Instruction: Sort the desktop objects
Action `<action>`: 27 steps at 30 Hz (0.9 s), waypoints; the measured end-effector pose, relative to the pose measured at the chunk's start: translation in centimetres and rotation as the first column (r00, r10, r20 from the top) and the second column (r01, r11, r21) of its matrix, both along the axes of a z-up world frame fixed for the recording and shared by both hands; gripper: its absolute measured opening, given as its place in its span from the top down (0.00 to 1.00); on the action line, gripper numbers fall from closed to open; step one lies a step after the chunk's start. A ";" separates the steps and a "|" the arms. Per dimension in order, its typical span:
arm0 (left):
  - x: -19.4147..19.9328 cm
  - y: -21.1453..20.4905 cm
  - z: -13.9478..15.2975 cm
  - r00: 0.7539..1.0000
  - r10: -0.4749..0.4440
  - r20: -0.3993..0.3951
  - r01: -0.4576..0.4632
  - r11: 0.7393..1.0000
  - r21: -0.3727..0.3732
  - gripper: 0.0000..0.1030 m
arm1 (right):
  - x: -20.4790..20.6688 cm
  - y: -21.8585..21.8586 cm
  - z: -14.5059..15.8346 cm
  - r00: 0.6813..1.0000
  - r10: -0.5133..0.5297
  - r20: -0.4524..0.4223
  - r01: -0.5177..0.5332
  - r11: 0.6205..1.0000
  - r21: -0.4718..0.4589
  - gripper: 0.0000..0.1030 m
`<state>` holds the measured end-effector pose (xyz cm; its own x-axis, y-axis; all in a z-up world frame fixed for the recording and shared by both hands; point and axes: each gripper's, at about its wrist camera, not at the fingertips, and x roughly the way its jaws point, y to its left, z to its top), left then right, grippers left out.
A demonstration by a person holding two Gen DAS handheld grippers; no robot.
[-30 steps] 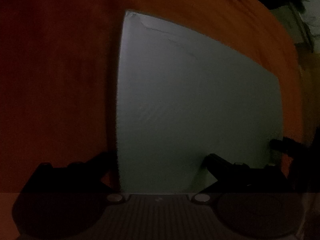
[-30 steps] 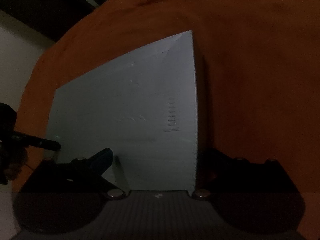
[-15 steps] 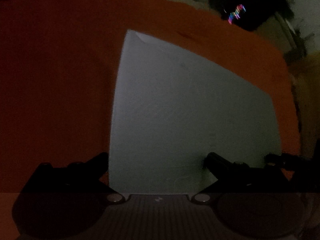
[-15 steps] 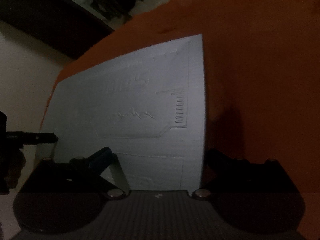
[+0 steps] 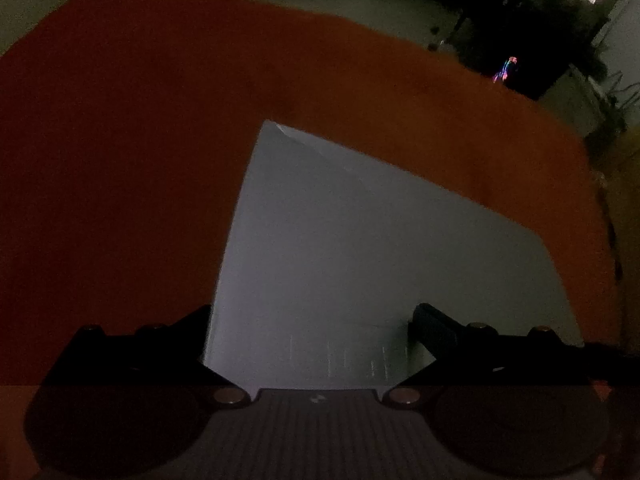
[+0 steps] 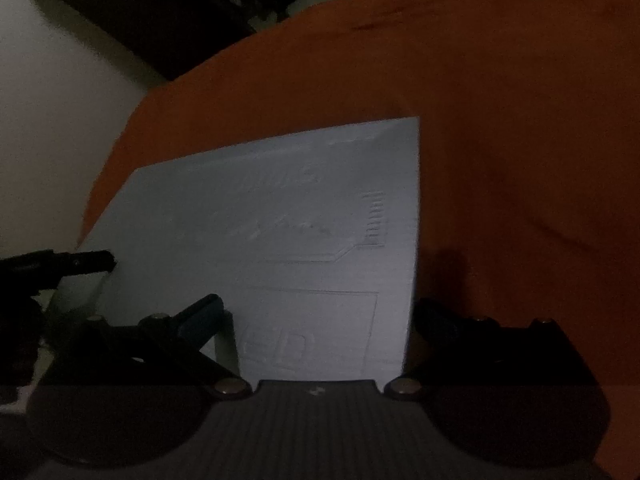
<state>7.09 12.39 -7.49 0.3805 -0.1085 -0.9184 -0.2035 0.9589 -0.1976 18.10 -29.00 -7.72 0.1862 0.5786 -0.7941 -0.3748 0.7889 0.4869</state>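
A pale grey flat sheet [image 5: 380, 248] with faint embossed lines and letters [image 6: 280, 220] lies on the orange tablecloth [image 5: 160, 120]. My left gripper [image 5: 312, 312] is open at its near left corner. Its left finger sits just off the sheet's left edge and its right finger [image 5: 432, 324] is over the sheet. My right gripper [image 6: 318, 302] is open at the near right corner. Its left finger [image 6: 200, 316] is over the sheet and its right finger lies beyond the right edge. In the dim light I cannot tell whether the fingers touch the sheet.
The orange tablecloth [image 6: 520, 120] spreads around the sheet on all sides. Its far edge gives way to a dark room with dark furniture [image 5: 520, 40] and a pale wall [image 6: 60, 100]. The left gripper's finger [image 6: 92, 260] shows at the sheet's left edge in the right wrist view.
Both views have tilted up and drawn back. The sheet looks smaller and more of the room beyond the table shows. Both pairs of fingers stay equally wide apart.
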 end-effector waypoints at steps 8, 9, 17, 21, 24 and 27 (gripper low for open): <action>-5.9 -4.0 -0.5 0.999 -0.029 0.039 0.023 0.988 0.151 0.00 | -7.4 1.4 -1.4 0.997 0.010 0.075 -0.002 0.996 -0.093 0.00; -5.4 -4.8 -1.2 0.999 -0.034 0.038 0.027 0.987 0.159 0.00 | -8.0 1.7 -1.6 0.996 0.015 0.086 -0.006 0.994 -0.108 0.00; -6.9 -5.2 -1.5 0.994 -0.019 0.107 -0.002 0.982 0.191 0.00 | -10.8 2.3 -1.6 0.980 -0.053 0.191 0.077 0.990 -0.121 0.00; -5.8 -6.0 -1.4 0.993 -0.078 0.092 0.040 0.932 0.360 0.00 | -11.3 3.6 -1.0 0.967 -0.020 0.253 0.058 0.988 -0.142 0.00; -5.0 -4.7 -2.8 0.999 -0.037 0.003 0.034 0.943 0.331 0.00 | -11.7 4.1 -1.2 0.958 -0.010 0.287 0.063 0.982 -0.177 0.00; -5.6 -3.6 -3.3 1.000 -0.006 0.010 0.004 0.966 0.258 0.00 | -13.1 5.7 -1.9 0.943 -0.002 0.334 0.074 0.976 -0.204 0.00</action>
